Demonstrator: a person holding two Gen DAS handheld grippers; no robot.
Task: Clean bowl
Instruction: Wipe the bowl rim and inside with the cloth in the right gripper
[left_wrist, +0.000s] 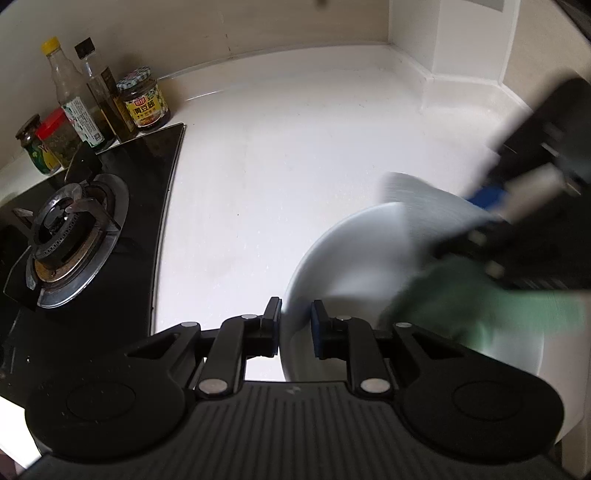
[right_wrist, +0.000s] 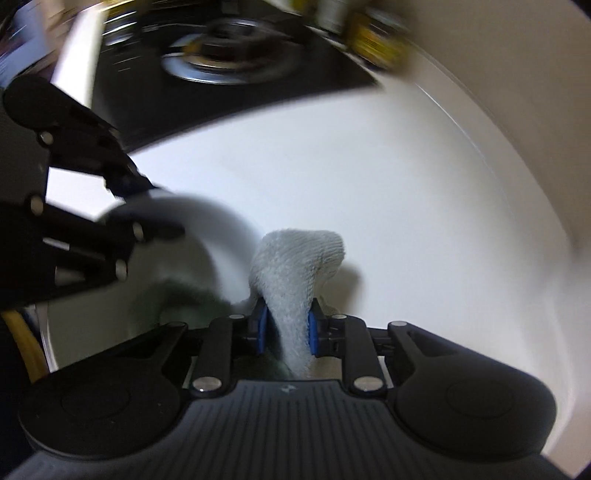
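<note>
Left wrist view: the left gripper (left_wrist: 294, 326) straddles the white bowl's (left_wrist: 354, 251) rim on the counter (left_wrist: 277, 166), its pads standing just off the wall, not clamping. Right wrist view: the right gripper (right_wrist: 285, 330) pinches a cloth (right_wrist: 295, 273) at the bowl, beside a stove (left_wrist: 92, 206) and jars (left_wrist: 144, 99).

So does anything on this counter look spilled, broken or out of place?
Nothing spilled or broken. The white bowl is tipped on edge, its rim between the left gripper's pads, while the right gripper clamps a cloth. The stove burner ring looks rusty.
</note>
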